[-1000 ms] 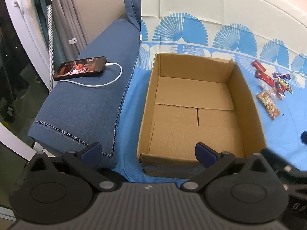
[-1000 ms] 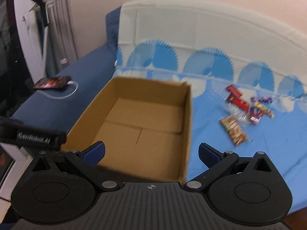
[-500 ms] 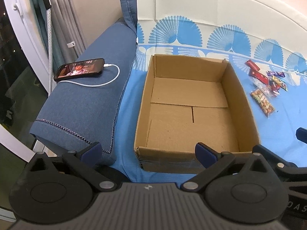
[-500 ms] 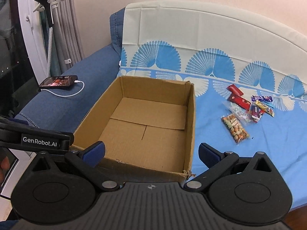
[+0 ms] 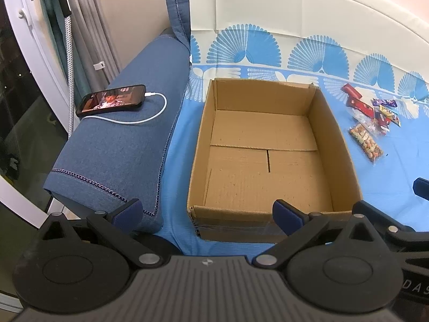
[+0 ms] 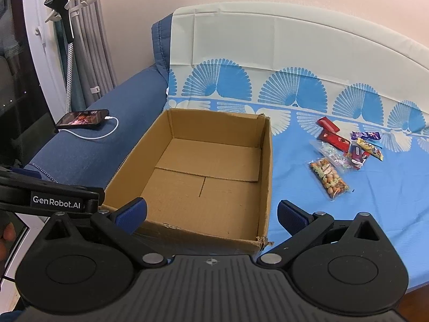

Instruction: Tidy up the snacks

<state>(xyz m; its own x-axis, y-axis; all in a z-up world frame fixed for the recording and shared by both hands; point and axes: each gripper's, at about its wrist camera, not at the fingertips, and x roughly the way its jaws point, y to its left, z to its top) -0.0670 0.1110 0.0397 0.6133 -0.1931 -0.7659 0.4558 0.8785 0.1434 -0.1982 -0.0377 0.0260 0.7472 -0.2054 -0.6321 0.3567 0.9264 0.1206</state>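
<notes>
Left gripper (image 5: 207, 210) has its jaws spread wide, blue pads far apart, nothing between them and nothing touched, hovering just off the near edge of the cardboard box (image 5: 268, 145). Right gripper (image 6: 211, 212) shows the same picture: jaws wide apart, empty, poised over the box's near right corner, where the cardboard is frayed. That box sits open-topped on the blue patterned sheet (image 6: 388, 214), its floor flaps bare, not a single item inside. Out to the right of the box, apart from its wall, lies the snack pile (image 6: 346, 150) on the sheet: a clear bag of nuts (image 6: 329, 179) nearest the grippers, a clear bag of candies (image 6: 332, 157) just behind it, two red wrappers (image 6: 332, 134) at the far side, and a purple wrapper (image 6: 366, 135) and a yellow one (image 6: 371, 149) on the right, all bunched together and overlapping. To the left of the box, the blue sofa arm (image 5: 118, 147) carries a phone (image 5: 112, 103) with its screen lit, a white cable (image 5: 144, 114) plugged in and looping across the fabric. In the right wrist view, the left gripper's black body pokes in at the left edge.
</notes>
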